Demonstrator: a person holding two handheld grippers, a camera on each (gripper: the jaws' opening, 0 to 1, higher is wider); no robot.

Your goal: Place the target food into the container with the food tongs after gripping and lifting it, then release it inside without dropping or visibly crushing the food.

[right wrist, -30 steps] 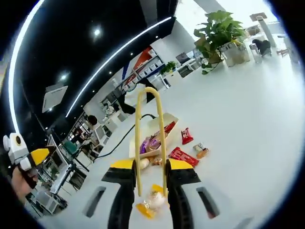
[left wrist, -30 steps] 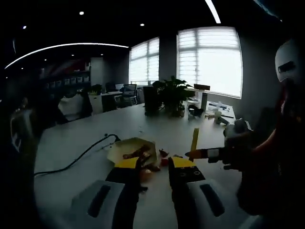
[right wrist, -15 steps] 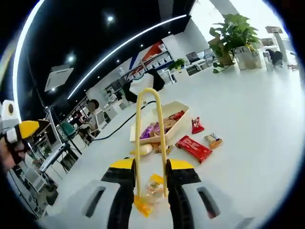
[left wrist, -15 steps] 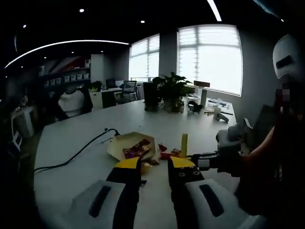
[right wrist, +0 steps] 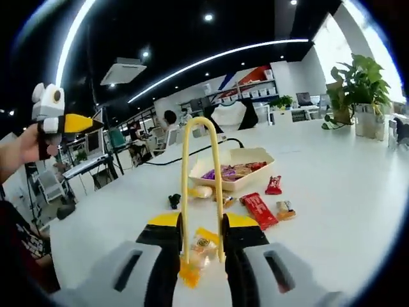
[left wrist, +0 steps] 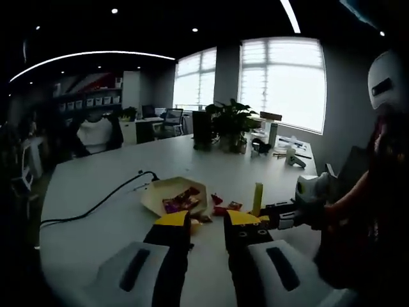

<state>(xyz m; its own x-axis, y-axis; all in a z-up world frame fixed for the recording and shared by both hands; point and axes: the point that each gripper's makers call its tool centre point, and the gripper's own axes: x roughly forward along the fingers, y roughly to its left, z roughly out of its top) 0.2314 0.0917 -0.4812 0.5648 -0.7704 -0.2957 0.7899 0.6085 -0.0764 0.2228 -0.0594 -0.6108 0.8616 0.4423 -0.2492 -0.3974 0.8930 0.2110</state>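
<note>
One snack packet (right wrist: 199,251) sits pinched in the yellow tongs (right wrist: 201,185), which the right gripper (right wrist: 202,238) clamps. Any slackening could drop it short of the container (right wrist: 235,177) — the left gripper (left wrist: 206,220) holds nothing, jaws apart.

No lettering can be read anywhere here: the print on the red wrapper (right wrist: 259,209) beside the container (right wrist: 233,171) is too blurred, and the far shelf labels are too small.

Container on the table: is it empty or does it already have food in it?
Partly filled. The container holds several wrapped snacks, purple and red ones visible above its rim; more packets lie outside on the table.
</note>
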